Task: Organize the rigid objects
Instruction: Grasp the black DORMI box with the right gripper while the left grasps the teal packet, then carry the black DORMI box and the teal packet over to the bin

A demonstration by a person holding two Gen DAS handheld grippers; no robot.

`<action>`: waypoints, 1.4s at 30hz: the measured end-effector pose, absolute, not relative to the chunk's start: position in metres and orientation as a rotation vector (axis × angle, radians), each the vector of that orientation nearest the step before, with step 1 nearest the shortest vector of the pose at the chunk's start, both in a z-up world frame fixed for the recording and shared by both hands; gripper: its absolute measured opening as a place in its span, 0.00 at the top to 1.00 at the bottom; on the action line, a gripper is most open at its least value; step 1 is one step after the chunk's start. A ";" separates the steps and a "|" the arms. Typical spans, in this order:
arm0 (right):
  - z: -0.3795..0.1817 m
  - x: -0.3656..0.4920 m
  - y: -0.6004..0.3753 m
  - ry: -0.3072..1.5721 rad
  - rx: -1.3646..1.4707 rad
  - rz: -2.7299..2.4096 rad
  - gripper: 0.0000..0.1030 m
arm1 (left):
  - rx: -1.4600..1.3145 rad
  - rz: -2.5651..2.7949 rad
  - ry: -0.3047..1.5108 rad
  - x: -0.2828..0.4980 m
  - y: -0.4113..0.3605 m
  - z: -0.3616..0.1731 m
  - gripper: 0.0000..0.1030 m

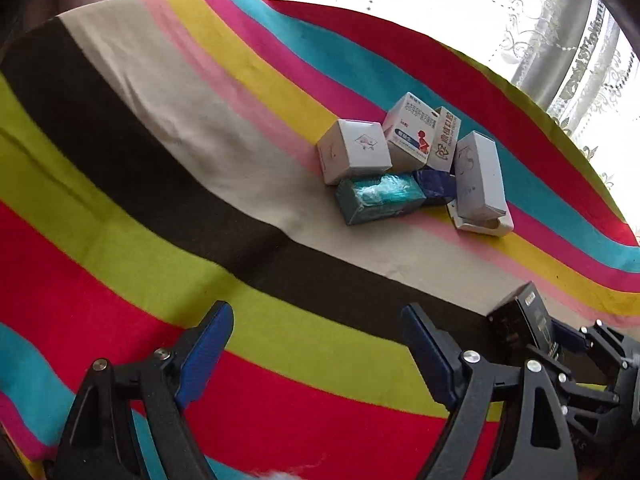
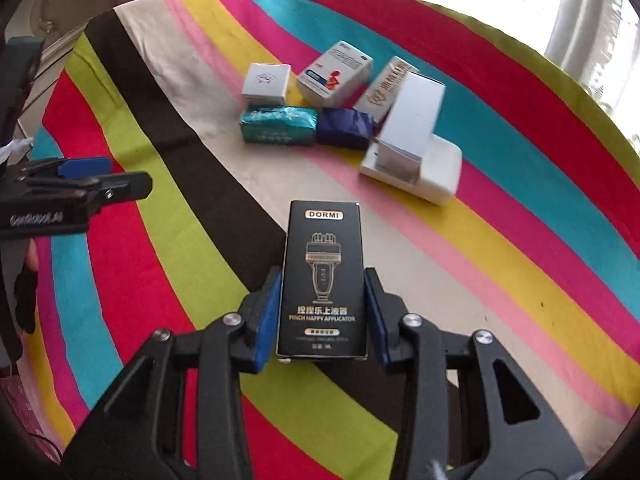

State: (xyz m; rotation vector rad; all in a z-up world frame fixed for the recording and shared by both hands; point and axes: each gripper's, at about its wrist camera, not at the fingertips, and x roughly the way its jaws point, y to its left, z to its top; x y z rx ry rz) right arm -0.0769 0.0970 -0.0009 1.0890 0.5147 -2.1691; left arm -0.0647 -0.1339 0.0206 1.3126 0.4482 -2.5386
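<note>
My right gripper (image 2: 322, 276) is shut on a black box (image 2: 322, 276) marked DORMI, its blue pads pressed on the two long sides; the box points away from me above the striped cloth. The same black box (image 1: 524, 320) shows at the lower right of the left wrist view. My left gripper (image 1: 318, 312) stands open over the cloth with nothing between its fingers, and it also appears at the left edge as the left gripper (image 2: 116, 176). Farther back lies a cluster: a small white box (image 2: 266, 82), a white medicine box (image 2: 334, 74), a teal box (image 2: 278, 124) and a dark blue packet (image 2: 344, 126).
A tall white box (image 2: 414, 120) leans on a flat white case (image 2: 436, 176) at the cluster's right, beside a gold-lettered white box (image 2: 386, 88). The striped cloth (image 2: 520, 240) covers the whole surface. Lace curtains (image 1: 560, 40) hang behind its far edge.
</note>
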 end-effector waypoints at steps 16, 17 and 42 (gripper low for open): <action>0.013 -0.032 0.185 0.203 1.098 -2.280 0.57 | 1.614 -2.857 0.067 -0.118 -0.055 0.006 0.67; 0.012 -0.029 0.188 0.205 1.109 -2.280 0.57 | 1.624 -2.873 0.090 -0.103 -0.050 0.006 0.67; -0.007 0.000 0.175 0.408 1.190 -2.344 0.59 | 1.492 -2.887 0.019 -0.042 -0.020 0.003 0.67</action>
